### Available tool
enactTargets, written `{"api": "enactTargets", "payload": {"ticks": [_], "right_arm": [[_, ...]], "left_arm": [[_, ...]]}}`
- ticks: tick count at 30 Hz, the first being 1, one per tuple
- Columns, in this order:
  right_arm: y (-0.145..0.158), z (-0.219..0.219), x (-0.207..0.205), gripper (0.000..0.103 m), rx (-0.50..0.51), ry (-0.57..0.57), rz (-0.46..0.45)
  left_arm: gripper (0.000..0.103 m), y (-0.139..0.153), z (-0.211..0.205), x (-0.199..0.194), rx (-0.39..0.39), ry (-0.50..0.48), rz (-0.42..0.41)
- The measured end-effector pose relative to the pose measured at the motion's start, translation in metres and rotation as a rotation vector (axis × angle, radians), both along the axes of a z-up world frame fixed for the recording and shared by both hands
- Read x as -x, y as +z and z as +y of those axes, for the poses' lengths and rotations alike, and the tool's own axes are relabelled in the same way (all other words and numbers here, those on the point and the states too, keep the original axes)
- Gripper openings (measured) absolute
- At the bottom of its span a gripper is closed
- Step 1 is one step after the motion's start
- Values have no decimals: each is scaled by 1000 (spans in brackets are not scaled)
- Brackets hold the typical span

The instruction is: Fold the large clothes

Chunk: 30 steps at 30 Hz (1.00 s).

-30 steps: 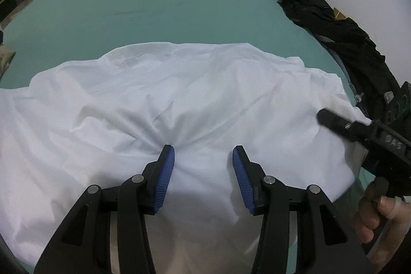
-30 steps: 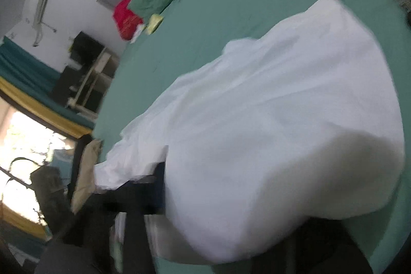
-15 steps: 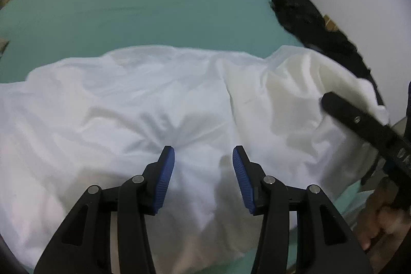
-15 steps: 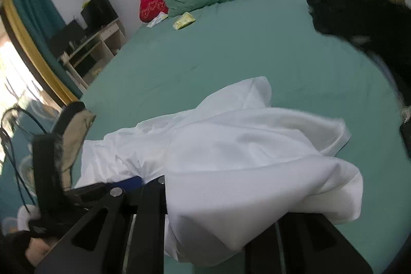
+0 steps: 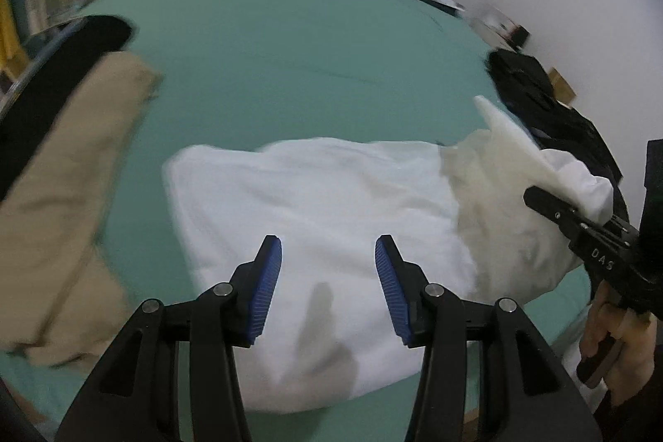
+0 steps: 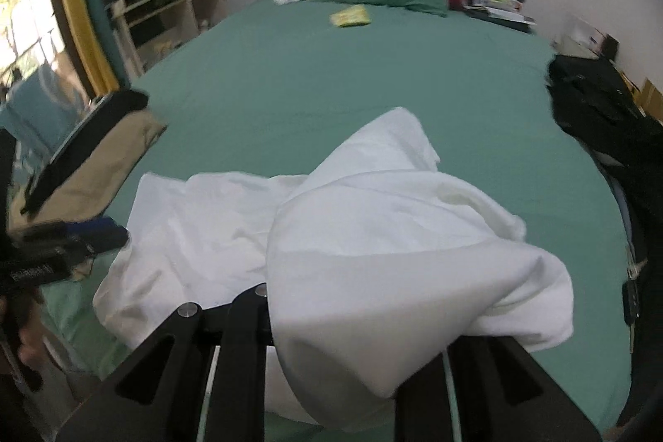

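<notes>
Left gripper (image 5: 328, 276): jaws apart, empty, poised above the near part of the white garment (image 5: 315, 210). Right gripper (image 6: 356, 334): clamped on a raised fold of the garment, cloth draped over its fingers. Garment lies bunched at the near edge of the green bed (image 5: 290, 69). Advice: carry the held edge across evenly, lay flat; left pins.

The only legible lettering is "DAS", in pale capitals on the black body of the right gripper (image 5: 538, 199), seen from the left wrist view. A white label strip on the left gripper (image 6: 95, 235), seen from the right wrist view, is too blurred to read.
</notes>
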State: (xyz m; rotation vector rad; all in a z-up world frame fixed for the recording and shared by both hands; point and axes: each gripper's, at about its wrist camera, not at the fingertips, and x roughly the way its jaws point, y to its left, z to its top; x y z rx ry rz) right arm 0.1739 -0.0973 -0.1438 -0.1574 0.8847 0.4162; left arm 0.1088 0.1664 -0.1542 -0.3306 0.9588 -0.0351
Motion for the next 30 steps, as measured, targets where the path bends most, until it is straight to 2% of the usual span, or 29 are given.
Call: {"api": "enactTargets", "payload": {"ticks": [3, 9, 12, 13, 14, 15, 16, 17, 19, 23, 25, 28, 30], "right_arm": [[-10, 29, 3, 19, 27, 46, 31], [-42, 85, 17, 23, 142, 169, 100], [-52, 107, 26, 31, 232, 249, 106], [-53, 114, 32, 42, 253, 292, 97], [-53, 122, 37, 59, 245, 354, 108], [-52, 128, 41, 68, 221, 409, 135], [-52, 137, 49, 82, 216, 477, 155], [-51, 143, 55, 89, 235, 512, 141], [-51, 155, 68, 90, 272, 574, 105], [-54, 167, 80, 92, 189, 696, 168], [-56, 167, 85, 92, 194, 726, 177], [-50, 160, 100, 93, 212, 784, 130], [-43, 150, 104, 93, 196, 802, 114]], "left_arm": [[50, -3, 29, 14, -10, 50, 1], [50, -13, 60, 32, 59, 114, 12], [50, -12, 68, 39, 61, 119, 4], [50, -11, 71, 41, 65, 120, -1], [50, -11, 70, 42, 66, 124, -3], [50, -11, 73, 43, 70, 136, -3], [50, -10, 77, 45, 76, 145, -4], [50, -9, 81, 47, 80, 155, -11], [50, -5, 88, 48, 75, 178, -19], [50, -2, 104, 51, 66, 221, -29], [50, -2, 108, 52, 69, 241, -28], [50, 1, 102, 46, 96, 213, -45], [50, 7, 85, 37, 109, 145, -69]]}}
